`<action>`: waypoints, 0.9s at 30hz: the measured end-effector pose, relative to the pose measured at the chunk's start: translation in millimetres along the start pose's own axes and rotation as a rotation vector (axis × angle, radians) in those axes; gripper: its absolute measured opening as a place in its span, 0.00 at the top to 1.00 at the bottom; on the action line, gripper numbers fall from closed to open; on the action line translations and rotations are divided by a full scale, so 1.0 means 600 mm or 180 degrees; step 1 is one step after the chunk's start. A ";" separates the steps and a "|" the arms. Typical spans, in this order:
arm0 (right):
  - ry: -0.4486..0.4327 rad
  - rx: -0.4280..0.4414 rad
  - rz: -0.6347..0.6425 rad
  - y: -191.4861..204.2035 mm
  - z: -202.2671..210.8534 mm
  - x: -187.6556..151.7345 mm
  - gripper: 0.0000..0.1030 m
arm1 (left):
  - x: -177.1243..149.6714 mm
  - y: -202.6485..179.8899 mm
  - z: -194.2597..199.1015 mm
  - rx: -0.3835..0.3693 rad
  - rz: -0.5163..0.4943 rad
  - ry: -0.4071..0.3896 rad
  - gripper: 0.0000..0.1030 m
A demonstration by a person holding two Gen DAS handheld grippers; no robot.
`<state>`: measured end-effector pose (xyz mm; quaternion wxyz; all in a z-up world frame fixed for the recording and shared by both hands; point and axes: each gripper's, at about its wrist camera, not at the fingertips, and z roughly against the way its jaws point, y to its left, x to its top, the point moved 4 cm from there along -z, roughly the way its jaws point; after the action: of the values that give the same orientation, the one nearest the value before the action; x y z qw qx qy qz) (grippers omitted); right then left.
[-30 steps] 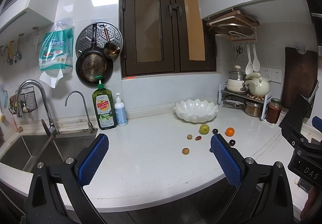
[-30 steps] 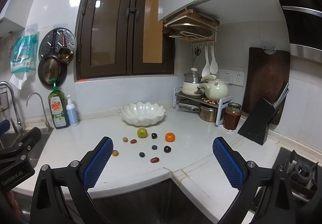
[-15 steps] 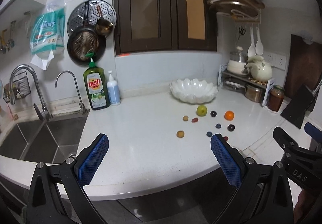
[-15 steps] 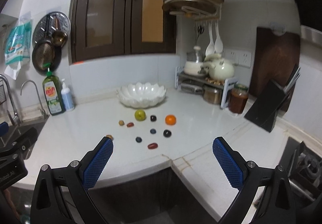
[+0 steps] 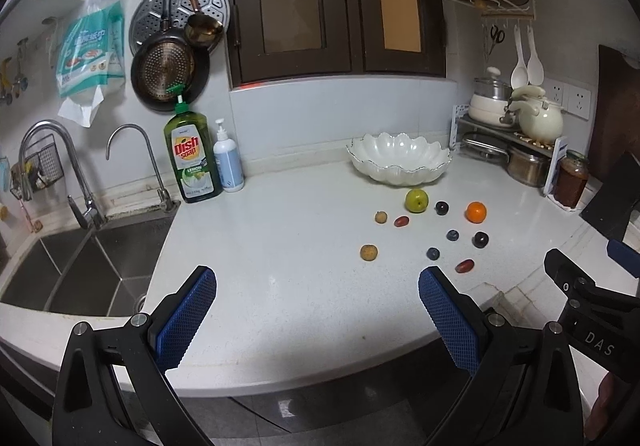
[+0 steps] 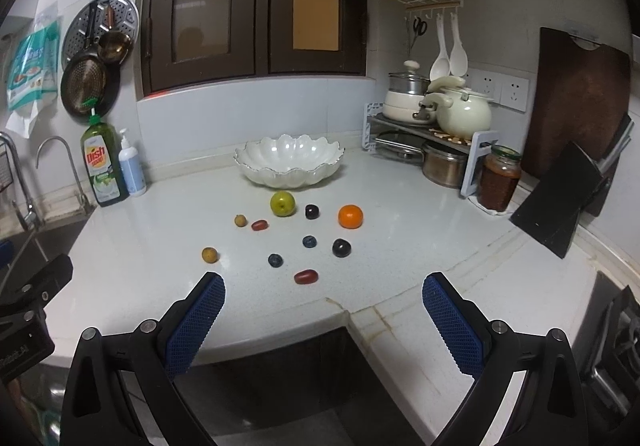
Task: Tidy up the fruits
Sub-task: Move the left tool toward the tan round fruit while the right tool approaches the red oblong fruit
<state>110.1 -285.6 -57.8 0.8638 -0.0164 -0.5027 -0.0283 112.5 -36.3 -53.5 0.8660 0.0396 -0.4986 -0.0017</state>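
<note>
From the left wrist, the left gripper (image 5: 316, 302) gapes with nothing held over the countertop (image 5: 280, 246), the white scalloped bowl (image 5: 400, 161) empty behind loose fruits (image 5: 436, 230); from the right wrist, the right gripper (image 6: 323, 308) likewise hangs wide apart, unladen, fruits scattered before the empty bowl.

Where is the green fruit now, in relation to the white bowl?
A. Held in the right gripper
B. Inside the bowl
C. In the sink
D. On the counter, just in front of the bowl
D: the green fruit lies on the counter just in front of the white bowl, which shows no fruit inside; both grippers are open and hold nothing.
</note>
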 end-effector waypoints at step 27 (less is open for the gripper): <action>0.0650 -0.0318 -0.0084 0.036 -0.267 -0.004 0.03 | 0.026 -0.063 -0.330 -0.0625 -0.0522 0.0679 0.06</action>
<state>249.3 -273.1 -138.8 0.9082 -0.0498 -0.4102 -0.0662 292.7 -61.2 -141.9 0.9106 -0.0047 -0.3964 -0.1168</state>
